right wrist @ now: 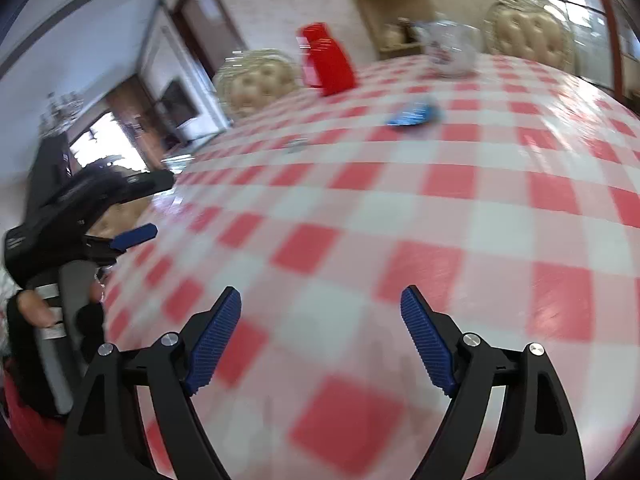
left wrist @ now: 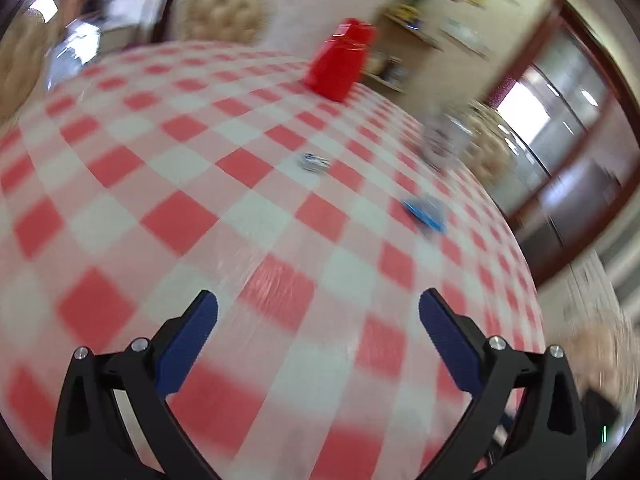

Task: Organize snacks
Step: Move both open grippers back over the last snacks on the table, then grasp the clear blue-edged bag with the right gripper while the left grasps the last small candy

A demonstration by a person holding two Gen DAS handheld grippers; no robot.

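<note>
Both grippers, left (left wrist: 318,306) and right (right wrist: 320,304), were spread wide and empty over the red-and-white checked tablecloth (left wrist: 180,220), so a reach was judged in hand. The flat blue snack packet (right wrist: 414,114) and a small silvery wrapped piece (left wrist: 314,162), probably another snack given the blur, lay well ahead, near the clear glass jar (right wrist: 450,50) and red box (right wrist: 326,60); closing in on one was required next.

Table (left wrist: 168,184) covered in a red-and-white checked cloth. Cream tufted chairs (left wrist: 224,12) stand at its far edge. Wooden wall shelves (right wrist: 394,16) hold small items, blurred. Dark wood-framed glass doors (left wrist: 568,128) admit bright daylight. Walls (right wrist: 80,40) pale. A dark doorway (right wrist: 204,20) shows beyond.
</note>
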